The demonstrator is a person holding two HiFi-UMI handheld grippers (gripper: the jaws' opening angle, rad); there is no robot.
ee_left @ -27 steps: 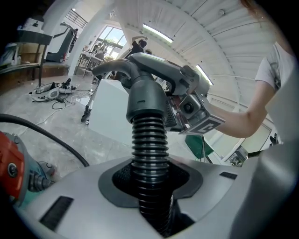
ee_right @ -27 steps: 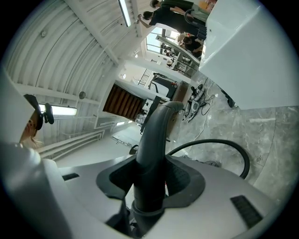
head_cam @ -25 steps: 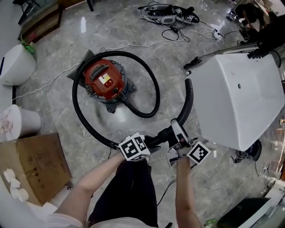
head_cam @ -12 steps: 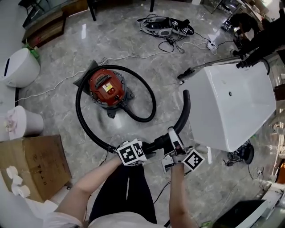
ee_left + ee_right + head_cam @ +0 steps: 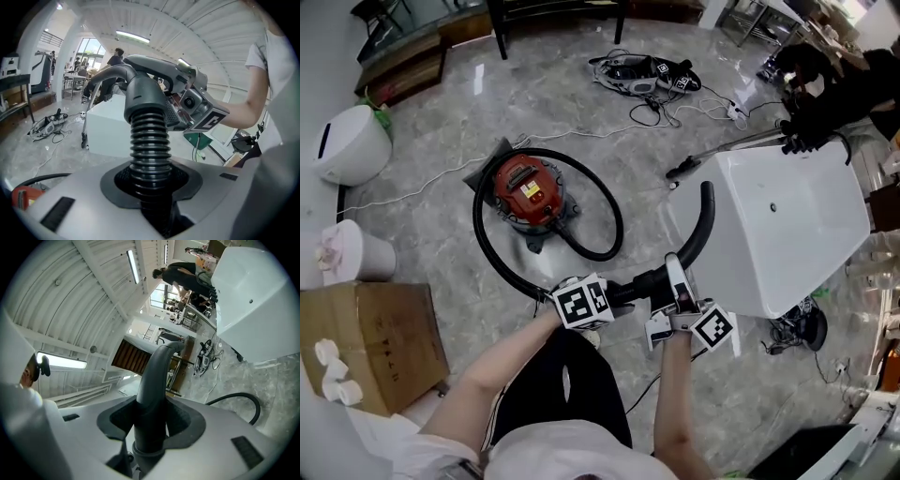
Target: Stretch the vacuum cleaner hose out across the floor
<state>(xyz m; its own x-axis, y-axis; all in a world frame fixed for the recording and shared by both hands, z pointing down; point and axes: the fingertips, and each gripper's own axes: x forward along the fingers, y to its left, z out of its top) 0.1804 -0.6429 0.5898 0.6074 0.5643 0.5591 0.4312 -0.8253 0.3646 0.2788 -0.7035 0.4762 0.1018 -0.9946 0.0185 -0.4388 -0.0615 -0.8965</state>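
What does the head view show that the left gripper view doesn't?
Only the head view shows the cardboard box and the whole loop of the hose on the floor. Only the left gripper view shows the hose's ribs close up and a ceiling lamp. Both show the big white box, the right gripper and the cable pile on the floor.

A big white moulded casing (image 5: 778, 225) is standing at 3 o'clock on the grey marble floor (image 5: 581, 131). A person in black (image 5: 825, 103) is leaning over its far edge at 2 o'clock. A tangle of cables and black gear (image 5: 652, 70) is lying at 12 o'clock. A white cord (image 5: 412, 192) is trailing across the floor toward 9 o'clock. A white domed bin (image 5: 352, 141) is sitting at 10 o'clock, a smaller white bin (image 5: 352, 255) at 9. A cardboard box (image 5: 366, 342) is resting at 8 o'clock.
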